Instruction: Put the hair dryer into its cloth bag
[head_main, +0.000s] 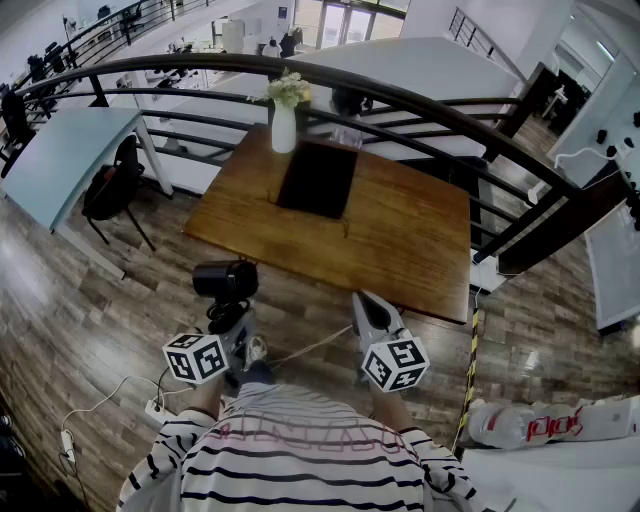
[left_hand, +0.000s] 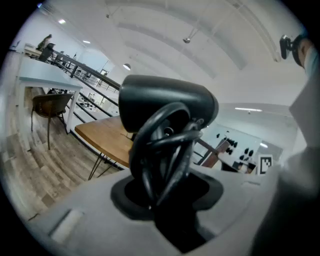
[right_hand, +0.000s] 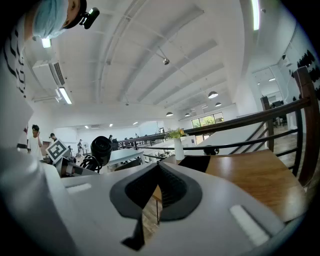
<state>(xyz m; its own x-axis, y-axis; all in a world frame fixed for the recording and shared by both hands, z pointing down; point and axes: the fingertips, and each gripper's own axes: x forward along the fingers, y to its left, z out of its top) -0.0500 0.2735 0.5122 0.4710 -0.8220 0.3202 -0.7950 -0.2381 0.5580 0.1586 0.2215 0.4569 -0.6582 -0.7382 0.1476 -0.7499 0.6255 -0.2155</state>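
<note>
My left gripper (head_main: 232, 318) is shut on the handle of a black hair dryer (head_main: 224, 279), which it holds upright over the floor, short of the wooden table (head_main: 400, 240). In the left gripper view the hair dryer (left_hand: 167, 102) fills the middle, its black cord (left_hand: 165, 150) looped around the handle between the jaws. A flat black cloth bag (head_main: 317, 179) lies on the far part of the table. My right gripper (head_main: 368, 305) hovers at the table's near edge, shut and empty. In the right gripper view its jaws meet, and the bag (right_hand: 195, 162) lies ahead on the table.
A white vase with flowers (head_main: 284, 120) stands just behind the bag. A dark curved railing (head_main: 420, 105) runs behind the table. A power strip (head_main: 155, 409) with a cable lies on the floor at my left. A chair (head_main: 112, 190) stands by a pale table (head_main: 60, 155) at the left.
</note>
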